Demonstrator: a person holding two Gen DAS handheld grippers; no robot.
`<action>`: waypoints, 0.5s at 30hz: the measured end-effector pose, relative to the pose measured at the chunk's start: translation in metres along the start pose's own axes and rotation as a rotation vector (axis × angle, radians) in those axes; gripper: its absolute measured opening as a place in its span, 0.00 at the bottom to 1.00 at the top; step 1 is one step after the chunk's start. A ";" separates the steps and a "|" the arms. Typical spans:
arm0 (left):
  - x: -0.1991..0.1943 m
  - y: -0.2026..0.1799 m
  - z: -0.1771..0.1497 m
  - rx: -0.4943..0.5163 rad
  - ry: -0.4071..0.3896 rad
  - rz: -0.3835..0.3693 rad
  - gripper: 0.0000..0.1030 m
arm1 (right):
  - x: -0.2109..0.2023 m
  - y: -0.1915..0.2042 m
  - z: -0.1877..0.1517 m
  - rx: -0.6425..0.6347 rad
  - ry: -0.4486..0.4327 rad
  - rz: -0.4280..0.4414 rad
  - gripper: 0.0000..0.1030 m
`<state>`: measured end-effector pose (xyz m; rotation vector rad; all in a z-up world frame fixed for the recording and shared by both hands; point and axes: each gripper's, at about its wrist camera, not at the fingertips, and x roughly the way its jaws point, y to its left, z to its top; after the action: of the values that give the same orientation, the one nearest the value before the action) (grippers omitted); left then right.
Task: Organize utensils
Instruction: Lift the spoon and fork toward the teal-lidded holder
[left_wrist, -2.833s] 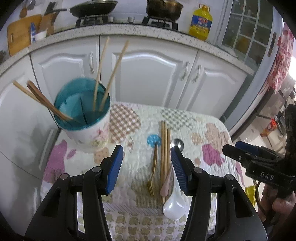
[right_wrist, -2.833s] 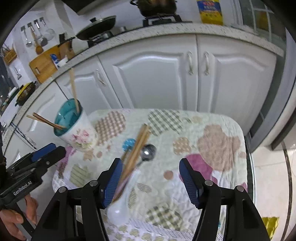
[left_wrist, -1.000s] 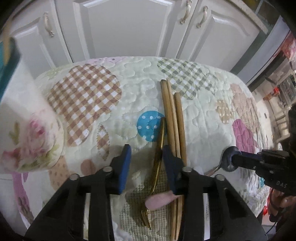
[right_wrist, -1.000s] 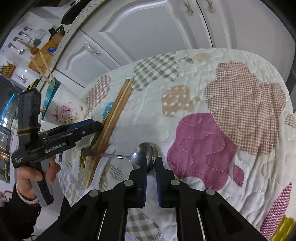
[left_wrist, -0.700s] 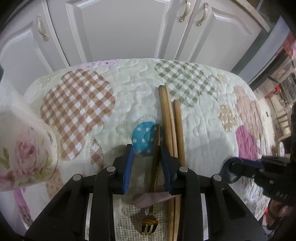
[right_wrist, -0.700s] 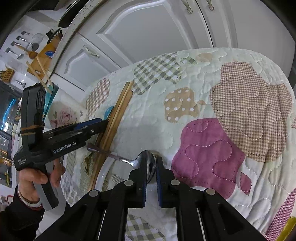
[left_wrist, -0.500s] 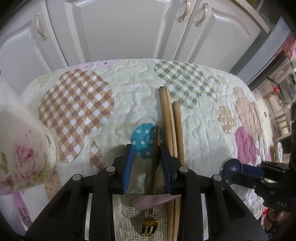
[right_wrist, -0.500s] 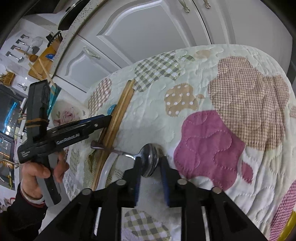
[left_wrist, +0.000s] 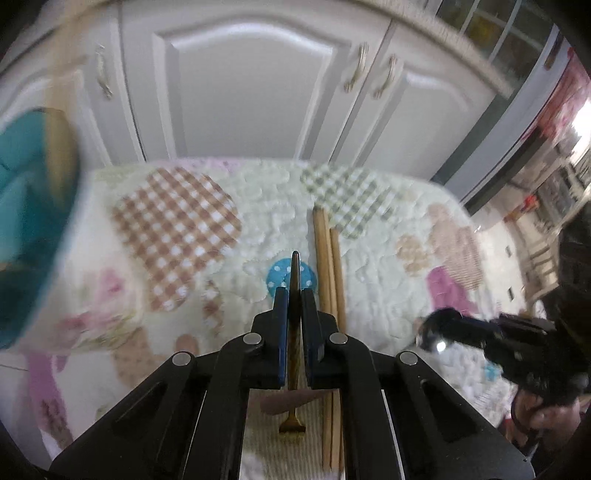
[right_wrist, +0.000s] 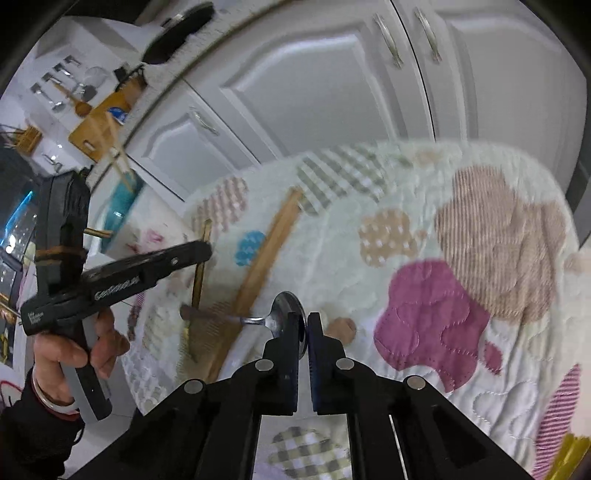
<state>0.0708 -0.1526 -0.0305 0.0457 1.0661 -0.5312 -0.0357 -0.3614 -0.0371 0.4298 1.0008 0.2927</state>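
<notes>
Left wrist: left tool (left_wrist: 294, 300) clamps slim gold fork (left_wrist: 294, 332); quilted cloth (left_wrist: 376, 258).

Quilted patchwork cloth (left_wrist: 177, 221) covering the table; white cabinet doors (left_wrist: 240, 85) standing at twelve o'clock; wooden cutting board (right_wrist: 98, 129) leaning at ten o'clock.

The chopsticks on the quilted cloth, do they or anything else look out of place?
Slightly. The chopsticks lie loose on the quilted cloth, while others stand in the teal-rimmed holder. The left gripper clamps a gold fork; the right gripper pinches a metal spoon by its bowl.
</notes>
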 end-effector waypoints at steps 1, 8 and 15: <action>-0.010 0.002 -0.002 -0.004 -0.019 -0.005 0.05 | -0.006 0.003 0.003 -0.007 -0.013 0.003 0.04; -0.081 0.020 -0.011 -0.035 -0.150 -0.004 0.05 | -0.047 0.032 0.023 -0.075 -0.107 0.012 0.02; -0.107 0.036 -0.021 -0.070 -0.186 0.008 0.05 | -0.040 0.038 0.021 -0.108 -0.079 -0.036 0.03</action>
<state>0.0298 -0.0727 0.0416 -0.0597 0.9017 -0.4807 -0.0395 -0.3503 0.0209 0.3230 0.9097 0.2940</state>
